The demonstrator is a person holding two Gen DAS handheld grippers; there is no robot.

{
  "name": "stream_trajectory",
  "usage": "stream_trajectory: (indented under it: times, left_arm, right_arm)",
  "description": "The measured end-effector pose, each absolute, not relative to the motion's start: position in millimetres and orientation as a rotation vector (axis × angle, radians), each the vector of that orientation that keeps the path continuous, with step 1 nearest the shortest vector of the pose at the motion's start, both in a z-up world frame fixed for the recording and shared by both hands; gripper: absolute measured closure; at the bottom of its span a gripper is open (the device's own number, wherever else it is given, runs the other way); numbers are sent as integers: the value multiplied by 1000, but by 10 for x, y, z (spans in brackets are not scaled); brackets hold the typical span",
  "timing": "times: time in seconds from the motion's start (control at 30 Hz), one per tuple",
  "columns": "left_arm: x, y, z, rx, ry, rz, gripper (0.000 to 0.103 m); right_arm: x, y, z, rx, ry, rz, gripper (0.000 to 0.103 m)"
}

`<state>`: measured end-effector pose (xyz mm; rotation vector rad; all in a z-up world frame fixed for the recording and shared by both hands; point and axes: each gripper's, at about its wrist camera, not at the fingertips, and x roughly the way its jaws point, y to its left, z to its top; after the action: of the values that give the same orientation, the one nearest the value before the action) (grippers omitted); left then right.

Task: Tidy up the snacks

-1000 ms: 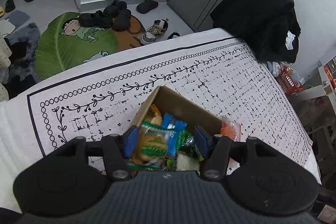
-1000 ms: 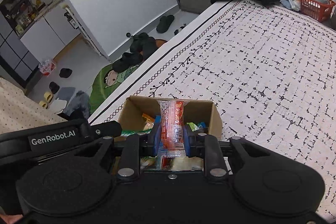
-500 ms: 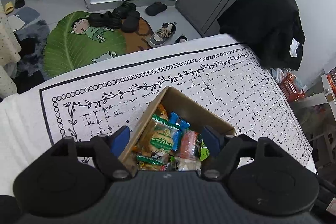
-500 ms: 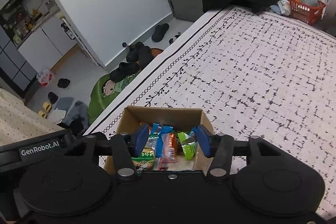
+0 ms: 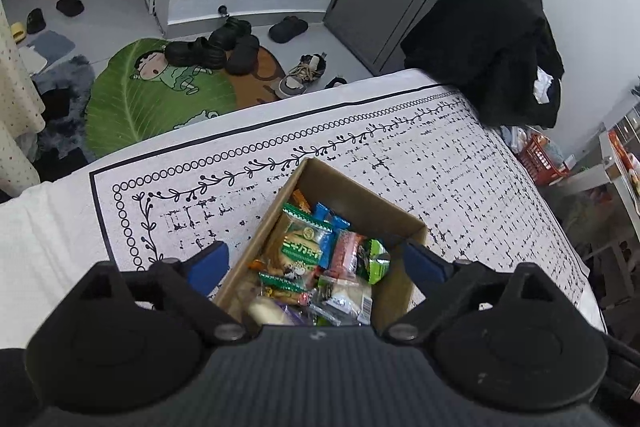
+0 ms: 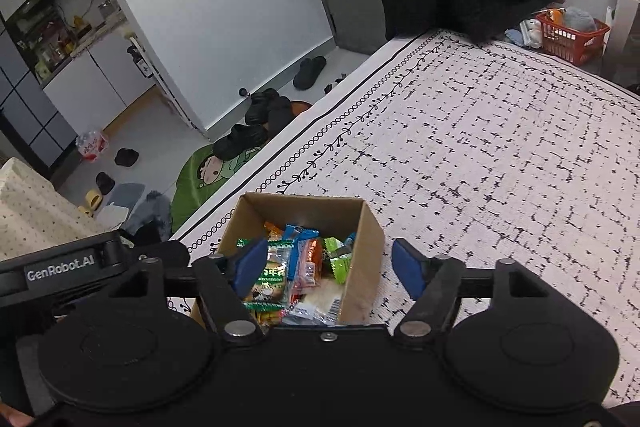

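An open cardboard box (image 5: pixel 352 195) stands on the black-and-white patterned cloth (image 5: pixel 440 163), filled with several wrapped snacks. Among them are a green-trimmed biscuit packet (image 5: pixel 302 247), an orange-red packet (image 5: pixel 346 253), a green packet (image 5: pixel 374 259) and blue packets (image 5: pixel 328 213). My left gripper (image 5: pixel 316 265) hangs above the box's near end, open wide and holding nothing. My right gripper (image 6: pixel 329 269) is also open and empty. Its left pad is over the snacks and its right pad is outside the box wall (image 6: pixel 362 279). The orange-red packet (image 6: pixel 310 263) lies in the box.
A heap of black clothing (image 5: pixel 492 47) sits at the cloth's far right corner. Beyond that edge is a red basket (image 6: pixel 568 39). On the floor past the far edge lie a green leaf mat (image 5: pixel 132 107) and several shoes. The left gripper's body (image 6: pixel 60 267) is at the left in the right wrist view.
A second ago the right gripper was shut on the orange-red packet and the left held the biscuit packet. Both have opened wide, both packets now lie in the box, and both grippers have risen.
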<state>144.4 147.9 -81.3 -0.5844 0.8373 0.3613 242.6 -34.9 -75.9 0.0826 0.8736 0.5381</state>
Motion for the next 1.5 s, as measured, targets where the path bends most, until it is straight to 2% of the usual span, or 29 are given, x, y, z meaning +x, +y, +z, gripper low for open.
stream_trajectory:
  times: [0.07,0.33,0.5,1.17,1.5]
  left_arm:
    - [1399,1443,-787,-583,832,362,1]
    - [1226,1276,-653,-569,800,332,0]
    - [1116,1176,-531,-542,784,320,0]
    - [598,866,-204,-462,734,275,0]
    - [355,795,-227,-410,750,279,0]
  right_arm:
    - [2390,-407,-723,78,866,539,25]
    - [2274,-679,-521,139,852,583,7]
    - [2157,-798,-367,124,816,572,1]
    - [1638,-1202,-175,126,771,560,0]
    - [1383,-1392,-243,127,751,555,0]
